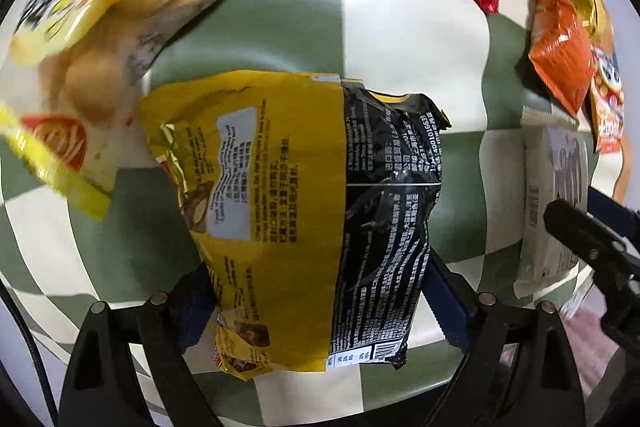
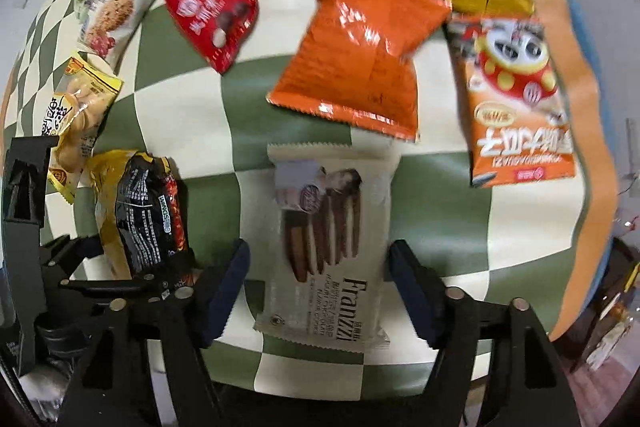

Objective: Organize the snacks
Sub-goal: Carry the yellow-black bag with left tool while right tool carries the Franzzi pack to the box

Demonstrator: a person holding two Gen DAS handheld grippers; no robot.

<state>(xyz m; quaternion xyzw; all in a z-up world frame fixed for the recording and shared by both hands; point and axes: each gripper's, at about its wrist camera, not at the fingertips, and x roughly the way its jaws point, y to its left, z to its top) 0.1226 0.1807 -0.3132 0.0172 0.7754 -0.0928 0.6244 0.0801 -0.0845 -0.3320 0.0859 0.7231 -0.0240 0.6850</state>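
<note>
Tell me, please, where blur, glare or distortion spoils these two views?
Left wrist view: the yellow bread packet at upper left is motion-smeared, and the black-and-yellow foil bag shows slight glare. Right wrist view: the orange crinkled packet is blurred and glinting; fisheye bends the green-and-cream checked cloth.

Looking straight down on a green-and-cream checkered table (image 2: 192, 115). Right tool (image 2: 318, 291) spread open around a white Franzzi wafer pack (image 2: 332, 247), pads beside its long edges, contact unclear. Above the pack, an orange pouch (image 2: 360, 67); to the right, an orange sunflower-seed bag (image 2: 520, 107). At far left, the left tool (image 2: 120, 267) straddling a yellow-and-black bag (image 2: 136, 211). Further up, a red triangular packet (image 2: 212, 23).
</note>
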